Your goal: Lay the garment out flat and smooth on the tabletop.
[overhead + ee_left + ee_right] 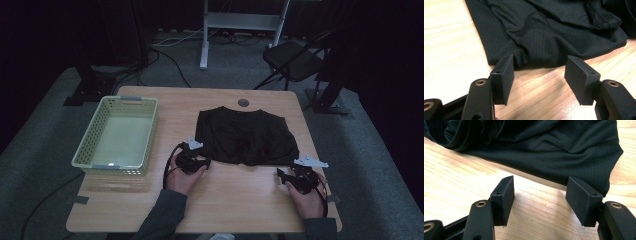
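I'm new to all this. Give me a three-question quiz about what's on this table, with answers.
1. True or false: the left gripper has its jaws closed on the black garment.
2. What lies inside the yellow-green basket? A) the garment B) nothing C) a cable
3. Which edge of the garment do both grippers face: near or far from the person?

Key:
1. False; both the left and the right gripper are open, just short of the cloth.
2. B.
3. The near edge.
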Demonstrator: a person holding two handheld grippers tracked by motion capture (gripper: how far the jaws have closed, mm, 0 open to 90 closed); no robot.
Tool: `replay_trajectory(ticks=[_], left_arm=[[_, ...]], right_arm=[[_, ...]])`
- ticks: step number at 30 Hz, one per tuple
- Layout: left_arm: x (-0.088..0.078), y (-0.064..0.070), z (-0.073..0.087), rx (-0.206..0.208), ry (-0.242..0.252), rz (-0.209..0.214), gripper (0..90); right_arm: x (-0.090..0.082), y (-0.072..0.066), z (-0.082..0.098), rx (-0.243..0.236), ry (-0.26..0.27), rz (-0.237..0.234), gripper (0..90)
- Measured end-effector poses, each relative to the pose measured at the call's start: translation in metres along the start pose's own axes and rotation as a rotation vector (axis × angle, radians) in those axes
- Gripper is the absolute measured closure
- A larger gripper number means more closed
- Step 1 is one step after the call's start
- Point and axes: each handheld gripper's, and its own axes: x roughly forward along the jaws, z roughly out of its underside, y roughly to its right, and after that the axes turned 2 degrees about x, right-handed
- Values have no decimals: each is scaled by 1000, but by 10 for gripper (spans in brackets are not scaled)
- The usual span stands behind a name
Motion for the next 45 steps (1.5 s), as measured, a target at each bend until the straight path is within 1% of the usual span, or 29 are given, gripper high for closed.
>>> replay_trajectory(ticks=[4, 9, 12, 16, 17, 18, 21, 22, 23, 24, 26, 28, 30, 32, 33, 35, 37, 41, 45], left_arm=[[0, -3, 1, -16, 14, 25, 404], [-1, -4, 2, -14, 19, 30, 404], [-1, -6, 3, -31, 26, 41, 405], [-1, -4, 3, -23, 23, 32, 406], [-1, -4, 3, -16, 16, 23, 406], [-2, -3, 2, -14, 8, 13, 421], [-4, -2, 2, -14, -3, 2, 477], [-4, -1, 2, -13, -6, 1, 479], [-4, 0, 2, -9, -5, -1, 481], [-5, 1, 2, 5, -4, -5, 489], [-7, 2, 1, 9, 12, -12, 503], [-11, 2, 1, 5, 44, -10, 515], [-14, 1, 0, -4, 73, 5, 527], [-16, 3, -1, 1, 88, 15, 537], [-16, 5, -2, 1, 95, 27, 545], [-16, 9, -4, 18, 99, 40, 550], [-15, 12, -7, 25, 101, 55, 553], [-19, 14, -13, 30, 112, 63, 561], [-22, 13, -18, 30, 116, 53, 562]], right_arm=[[0, 0, 0, 3, -2, 3, 381], [1, 0, 0, 9, -2, 10, 362], [1, 0, 0, 10, -2, 11, 358], [1, 0, 0, 10, -2, 12, 357], [1, 0, 0, 10, -2, 13, 356], [1, 0, 0, 11, -2, 13, 356], [0, 0, 0, 15, -3, 18, 350], [0, 0, 0, 16, -3, 18, 350], [0, 0, 0, 15, -3, 18, 350], [0, 0, 0, 15, -3, 18, 350], [0, 0, 0, 16, -3, 18, 349], [0, 0, 0, 16, -3, 18, 349], [0, 0, 0, 16, -4, 18, 349], [0, 0, 0, 16, -4, 18, 349], [0, 0, 0, 16, -4, 18, 349], [0, 0, 0, 16, -4, 18, 344], [0, 0, 0, 17, -4, 20, 339], [0, 0, 0, 18, -4, 22, 336], [0, 0, 0, 18, -4, 22, 335]])
